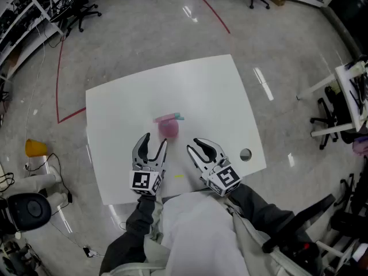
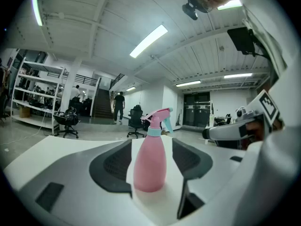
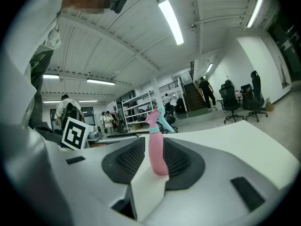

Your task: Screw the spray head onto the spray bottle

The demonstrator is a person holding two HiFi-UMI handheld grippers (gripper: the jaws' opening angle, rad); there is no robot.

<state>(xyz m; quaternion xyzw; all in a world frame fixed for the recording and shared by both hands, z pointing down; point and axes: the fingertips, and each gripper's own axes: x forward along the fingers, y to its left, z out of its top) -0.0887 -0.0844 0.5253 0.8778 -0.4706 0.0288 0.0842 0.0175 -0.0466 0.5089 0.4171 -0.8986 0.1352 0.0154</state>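
A pink spray bottle [image 1: 168, 128] stood upright mid-table [image 1: 201, 91], its spray head [image 1: 172, 118] apparently already seated, just ahead of the left gripper [image 1: 154, 141] and right gripper [image 1: 194, 145], both open-jawed and empty. Tightening well likely meant clamping the body low with one gripper while the other turned the teal collar [image 2: 154, 131] squarely.

No legible text, number, brand or sign in any view.

The only printed marks are black-and-white square code patterns, with no letters or digits:
- on the marker cube [image 1: 144, 181] of the left gripper [image 1: 154, 140], near the counter's near edge. The same pattern face shows in the right gripper view [image 3: 75, 133].
- on the marker cube [image 1: 226, 177] of the right gripper [image 1: 194, 145], also near the near edge. It is partly seen in the left gripper view [image 2: 267, 104].
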